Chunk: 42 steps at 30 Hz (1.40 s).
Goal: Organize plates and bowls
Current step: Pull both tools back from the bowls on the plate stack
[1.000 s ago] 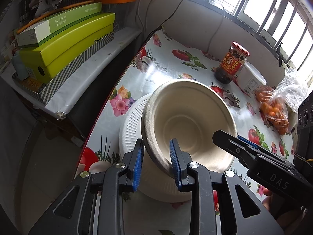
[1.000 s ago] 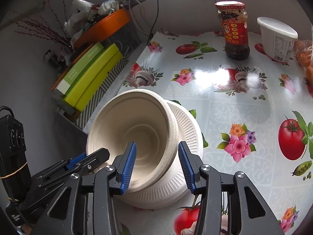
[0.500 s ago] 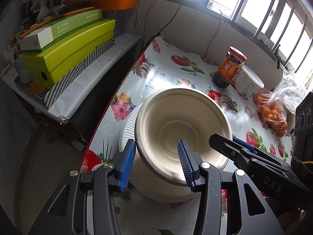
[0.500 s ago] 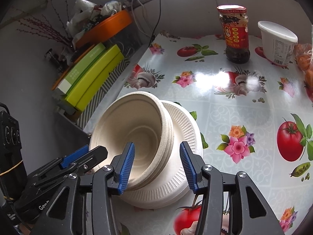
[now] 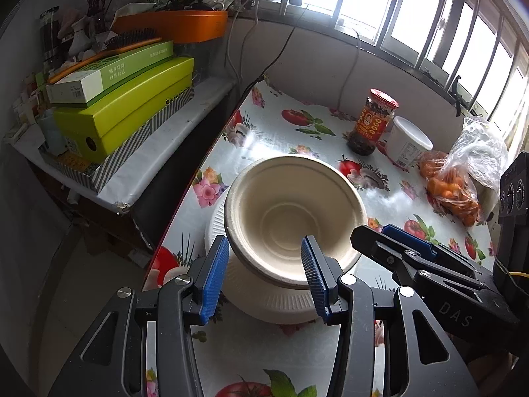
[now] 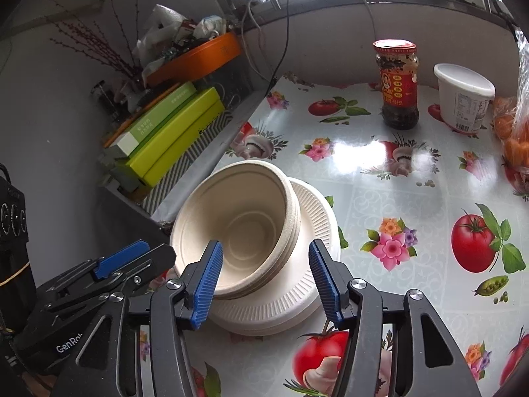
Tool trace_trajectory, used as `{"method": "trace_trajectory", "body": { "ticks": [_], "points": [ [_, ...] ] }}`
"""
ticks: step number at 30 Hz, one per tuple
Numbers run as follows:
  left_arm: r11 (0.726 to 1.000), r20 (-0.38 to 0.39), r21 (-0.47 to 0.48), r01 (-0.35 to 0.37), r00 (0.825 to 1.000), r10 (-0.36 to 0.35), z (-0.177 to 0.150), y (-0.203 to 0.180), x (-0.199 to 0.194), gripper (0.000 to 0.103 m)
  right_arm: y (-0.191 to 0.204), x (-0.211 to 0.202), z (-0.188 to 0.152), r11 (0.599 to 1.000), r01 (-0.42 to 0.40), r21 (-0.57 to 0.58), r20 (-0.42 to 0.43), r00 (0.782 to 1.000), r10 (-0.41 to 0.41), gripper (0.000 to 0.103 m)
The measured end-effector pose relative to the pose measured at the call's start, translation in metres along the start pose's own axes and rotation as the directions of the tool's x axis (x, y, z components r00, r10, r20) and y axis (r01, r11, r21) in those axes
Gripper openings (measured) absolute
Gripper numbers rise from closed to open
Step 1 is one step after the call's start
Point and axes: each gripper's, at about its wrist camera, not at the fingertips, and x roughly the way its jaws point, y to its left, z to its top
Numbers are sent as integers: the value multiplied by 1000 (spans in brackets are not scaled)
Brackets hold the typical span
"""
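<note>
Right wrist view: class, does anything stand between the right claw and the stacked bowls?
Nothing visible does. The right claw stands open with the bowls on the plates directly ahead; jar and tub stand far behind.

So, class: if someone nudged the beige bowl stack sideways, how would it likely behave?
The bowl stack looks like light moulded pulp, so it would probably slide easily. It sits off-centre on the white plates, so it may tip. Its thin rims likely flex.

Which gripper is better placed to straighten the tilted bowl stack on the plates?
Right gripper, probably: open, straddling the near, low rim of the bowl stack on the plates. Left gripper is open too, at the opposite rim.
</note>
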Motion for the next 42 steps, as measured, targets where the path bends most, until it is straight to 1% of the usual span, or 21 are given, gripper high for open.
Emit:
{"method": "trace_trajectory", "body": {
  "ticks": [5,9,14,17,19,21,25,29,32,39,42],
  "points": [
    [1000,21,-2,5,1000,-5,-14,-3,-14,47,3,-12,-10,1000,11,-14,13,1000,-11,55],
    [1000,43,-1,-19,999,19,-29,-4,-25,47,3,-23,-25,999,36,-33,28,999,-36,55],
    [999,29,12,-31,999,31,-50,-5,-27,47,-2,-34,-42,997,73,-32,39,997,-71,55],
    [1000,18,2,-27,999,27,-59,-5,-26,47,-5,-38,-48,996,88,-26,45,995,-86,55],
    [999,22,9,-49,999,49,-66,-6,-26,47,-7,-41,-52,995,97,-24,48,994,-96,55],
    [999,14,10,-42,999,42,-71,-6,-25,47,-10,-43,-55,994,104,-23,49,994,-103,55],
    [998,7,18,-55,998,55,-81,-6,-23,47,-13,-45,-62,990,134,-40,51,990,-132,55],
    [996,0,42,-75,997,75,-94,-10,-16,47,-11,-42,-74,978,181,-101,44,983,-177,55],
    [996,-30,42,-75,997,76,-104,-9,-6,47,-14,-37,-81,972,199,-124,30,980,-197,55],
    [995,-62,44,-87,994,90,-117,-9,9,47,-27,-25,-92,975,192,-115,-18,981,-196,55],
    [994,-73,60,-96,992,101,-120,-11,14,47,-31,-18,-97,975,190,-116,-42,980,-196,55]
  ]
}}
